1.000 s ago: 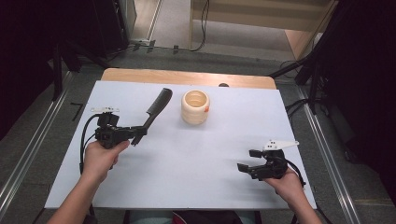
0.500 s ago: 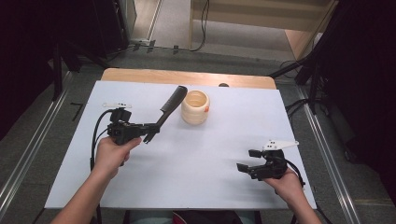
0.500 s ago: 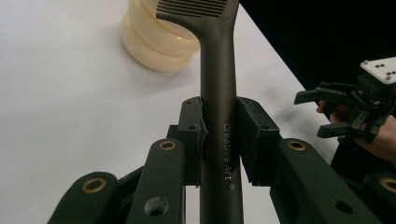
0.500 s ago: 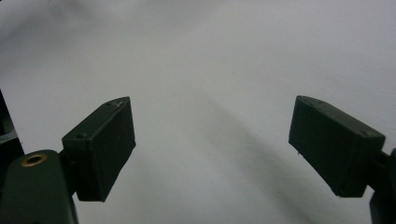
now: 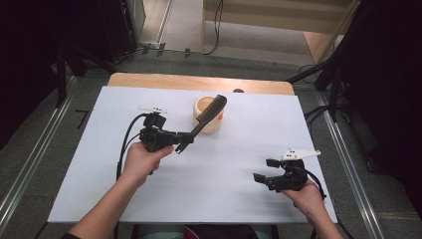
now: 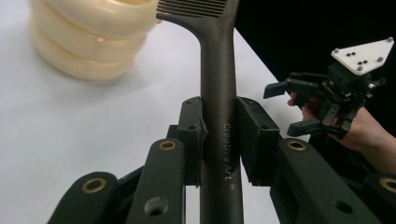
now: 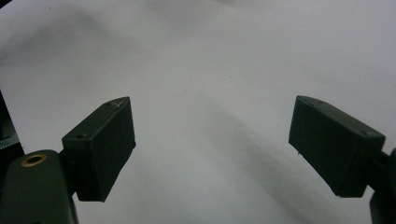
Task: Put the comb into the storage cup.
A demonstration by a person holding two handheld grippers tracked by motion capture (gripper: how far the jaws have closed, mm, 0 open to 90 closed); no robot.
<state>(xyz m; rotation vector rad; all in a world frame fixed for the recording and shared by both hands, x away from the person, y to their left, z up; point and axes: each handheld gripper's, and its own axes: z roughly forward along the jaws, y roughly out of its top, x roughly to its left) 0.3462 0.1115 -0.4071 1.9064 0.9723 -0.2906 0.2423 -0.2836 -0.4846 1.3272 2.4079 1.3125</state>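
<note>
White tabletop (image 5: 239,199), grey floor (image 5: 189,30)

Count at the table: one comb, one cup, two grippers, two hands.

One dark comb (image 6: 218,116) sits clamped between the pads (image 6: 191,135) of the left gripper (image 5: 183,143), its toothed head beyond the fingertips and over the rim of the one cream ribbed cup (image 5: 209,113), which stands just past those fingertips. Two grippers in all: the second, the right gripper (image 5: 263,170), has two jaws spread wide, and between its fingers (image 7: 100,144) there is one bare stretch of the single white table (image 5: 239,149). Two hands, one on each gripper: the left hand (image 5: 142,159) and the right hand (image 5: 306,194). Each gripper trails one cable and carries one pale plate on top.
</note>
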